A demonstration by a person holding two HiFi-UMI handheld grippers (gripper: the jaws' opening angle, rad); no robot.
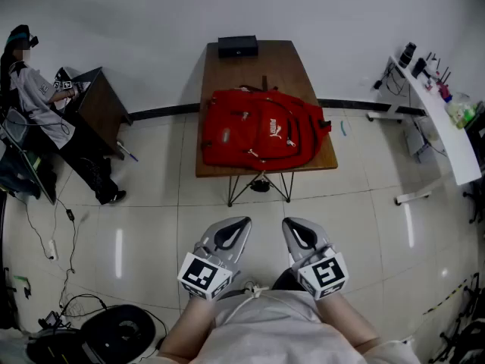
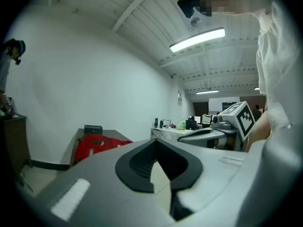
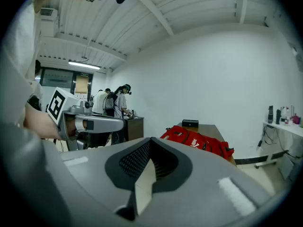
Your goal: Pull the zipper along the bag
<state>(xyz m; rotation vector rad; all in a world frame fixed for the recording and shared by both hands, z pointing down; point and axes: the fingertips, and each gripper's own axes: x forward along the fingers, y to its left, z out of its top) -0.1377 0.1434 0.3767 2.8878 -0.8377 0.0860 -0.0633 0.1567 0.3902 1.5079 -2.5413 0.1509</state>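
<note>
Fingers (image 2: pixel 90 174) together on two grippers (image 1: pixel 241 223) (image 1: pixel 291 223); one bag (image 1: pixel 261 130)

**Room around the worktop**

Brown wooden worktop (image 1: pixel 280 63), short end against a plain white wall (image 1: pixel 151 14). Black skirting (image 1: pixel 163 112) runs along the wall base on both sides of it. Floor (image 1: pixel 151 218) is large pale glossy tiles with streaks of lamp glare.

- **Left of the worktop:** dark cabinet (image 1: pixel 102 108), with a person (image 1: pixel 34 89) standing at it.
- **Right of the worktop:** long white bench (image 1: pixel 447 127) on a white frame, with bottles and small gear on top.
- **Near side, off to the left:** loose cables (image 1: pixel 72 271) on the tiles and a black round unit (image 1: pixel 125 328).
- **Overhead:** white ribbed ceiling (image 3: pixel 156 13) with beams, and a strip light (image 2: pixel 196 39) that is lit.
</note>
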